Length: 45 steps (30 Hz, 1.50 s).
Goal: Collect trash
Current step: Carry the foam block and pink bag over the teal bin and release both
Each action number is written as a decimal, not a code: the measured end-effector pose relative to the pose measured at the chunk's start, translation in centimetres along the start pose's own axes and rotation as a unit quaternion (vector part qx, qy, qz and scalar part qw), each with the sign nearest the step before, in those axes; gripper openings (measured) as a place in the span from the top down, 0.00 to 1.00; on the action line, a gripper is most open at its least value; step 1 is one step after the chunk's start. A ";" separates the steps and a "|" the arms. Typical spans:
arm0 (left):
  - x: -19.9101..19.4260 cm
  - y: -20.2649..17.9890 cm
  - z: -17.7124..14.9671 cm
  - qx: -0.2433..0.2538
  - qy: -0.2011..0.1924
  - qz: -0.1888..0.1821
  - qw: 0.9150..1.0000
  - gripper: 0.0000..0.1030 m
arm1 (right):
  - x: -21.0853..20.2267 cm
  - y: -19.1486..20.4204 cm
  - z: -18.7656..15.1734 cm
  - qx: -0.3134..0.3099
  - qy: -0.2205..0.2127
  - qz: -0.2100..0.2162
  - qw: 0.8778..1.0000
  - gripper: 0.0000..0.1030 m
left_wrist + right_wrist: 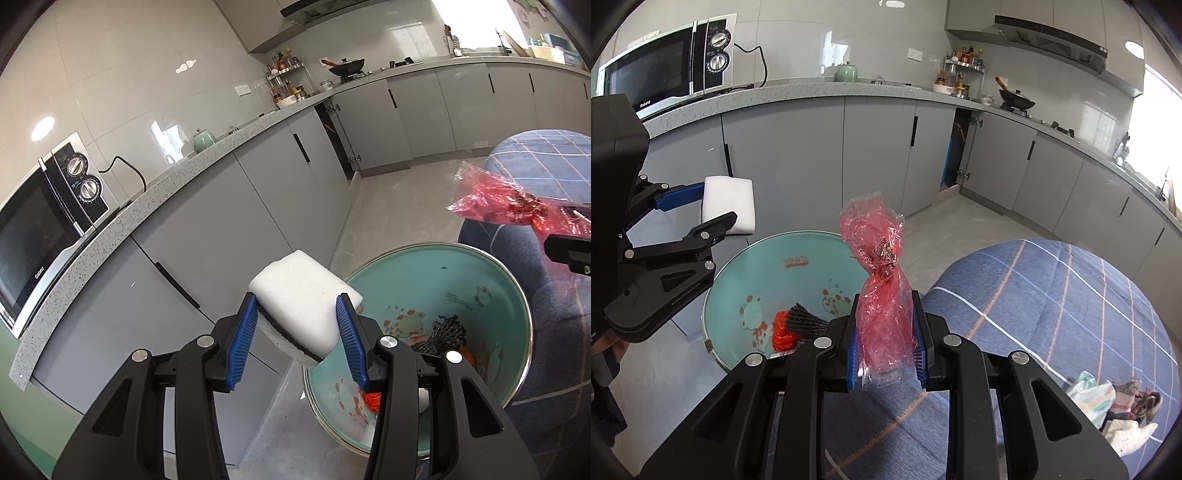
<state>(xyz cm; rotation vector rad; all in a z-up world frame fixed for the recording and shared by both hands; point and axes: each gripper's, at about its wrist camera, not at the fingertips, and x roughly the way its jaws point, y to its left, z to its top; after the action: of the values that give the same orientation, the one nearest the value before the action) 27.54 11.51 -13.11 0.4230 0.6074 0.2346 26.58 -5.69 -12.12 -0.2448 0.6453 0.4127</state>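
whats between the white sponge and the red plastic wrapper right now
Nothing solid: open air, with the round teal bin's mouth below, seen in the right wrist view between the white sponge and red plastic wrapper.

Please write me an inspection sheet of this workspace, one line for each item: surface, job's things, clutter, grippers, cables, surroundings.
Surface: blue checked cloth beside the bin; grey floor.
Job's things: white sponge and red plastic wrapper, both held; teal trash bin open, with a black mesh piece and orange scrap inside.
Clutter: crumpled packets on the cloth.
Grippers: left gripper, jaws closed on the sponge, near the bin's rim; right gripper, jaws closed on the wrapper, beside the bin.
Cables: black cord from the microwave.
Surroundings: grey cabinets, counter with kettle, wok on the stove.
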 end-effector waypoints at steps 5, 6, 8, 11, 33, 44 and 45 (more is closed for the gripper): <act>0.5 0.0 -0.3 -0.002 0.006 0.000 1.000 0.56 | 0.7 0.4 0.1 -0.003 0.004 0.004 1.000 0.77; 0.6 0.0 -0.3 -0.002 0.007 0.001 1.000 0.56 | 0.8 0.4 0.1 -0.004 0.004 0.005 1.000 0.77; 0.7 -0.1 -0.4 -0.002 0.008 0.001 1.000 0.56 | 1.1 0.5 0.1 -0.006 0.005 0.007 1.000 0.77; 0.8 -0.2 -0.5 -0.002 0.009 0.002 1.000 0.55 | 1.5 0.5 0.2 -0.007 0.007 0.009 1.000 0.76; 0.5 -0.3 -0.6 -0.004 0.001 0.010 1.000 0.21 | 1.8 -1.1 -0.3 0.025 0.004 -0.002 1.000 0.40; -0.8 -0.4 0.0 -0.007 -0.013 0.013 1.000 0.14 | 0.0 -1.5 -0.5 0.036 -0.003 -0.014 0.999 0.34; -1.2 -0.4 0.1 -0.006 -0.016 0.012 1.000 0.14 | -0.4 -1.6 -0.6 0.037 -0.004 -0.016 0.999 0.34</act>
<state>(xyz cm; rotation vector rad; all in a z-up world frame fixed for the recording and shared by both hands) 26.72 10.69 -12.64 0.4218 0.5693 0.2548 26.63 -7.44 -12.21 -0.1833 0.6470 0.3594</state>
